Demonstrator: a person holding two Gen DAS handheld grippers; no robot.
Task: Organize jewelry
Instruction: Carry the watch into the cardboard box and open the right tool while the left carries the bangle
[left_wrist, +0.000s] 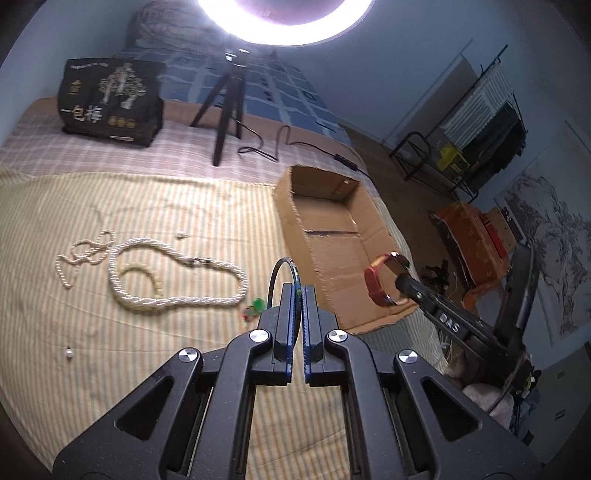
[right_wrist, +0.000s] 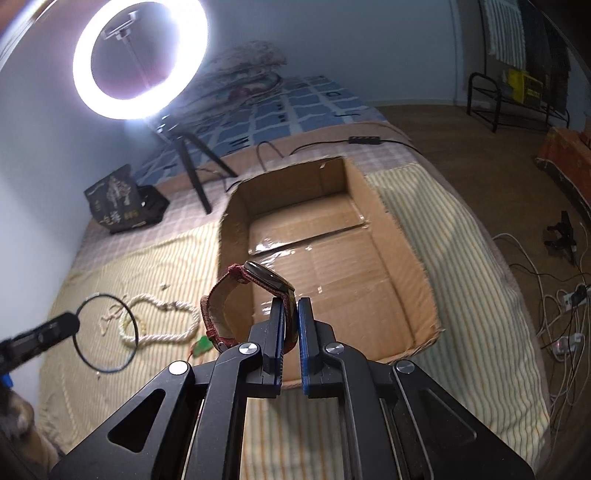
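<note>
We hold two items above the bed (left_wrist: 110, 369). The left gripper (left_wrist: 298, 291) has its jaws clamped on a thin dark bangle (left_wrist: 275, 273), beside the cardboard box (right_wrist: 402, 266). The right gripper (right_wrist: 290, 306) has its jaws closed on a red-strapped wristwatch (right_wrist: 236, 295) — over the box's near end. A twisted pearl necklace (left_wrist: 177, 277) and a thinner bead strand (left_wrist: 85, 254) lie on the striped cover.

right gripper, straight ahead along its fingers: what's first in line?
Probably the floor of the open cardboard box. The right gripper, shut on the red-strapped watch, points down past the near wall into the box. Nothing else shows in that line, though depth is hard to judge here.
</note>
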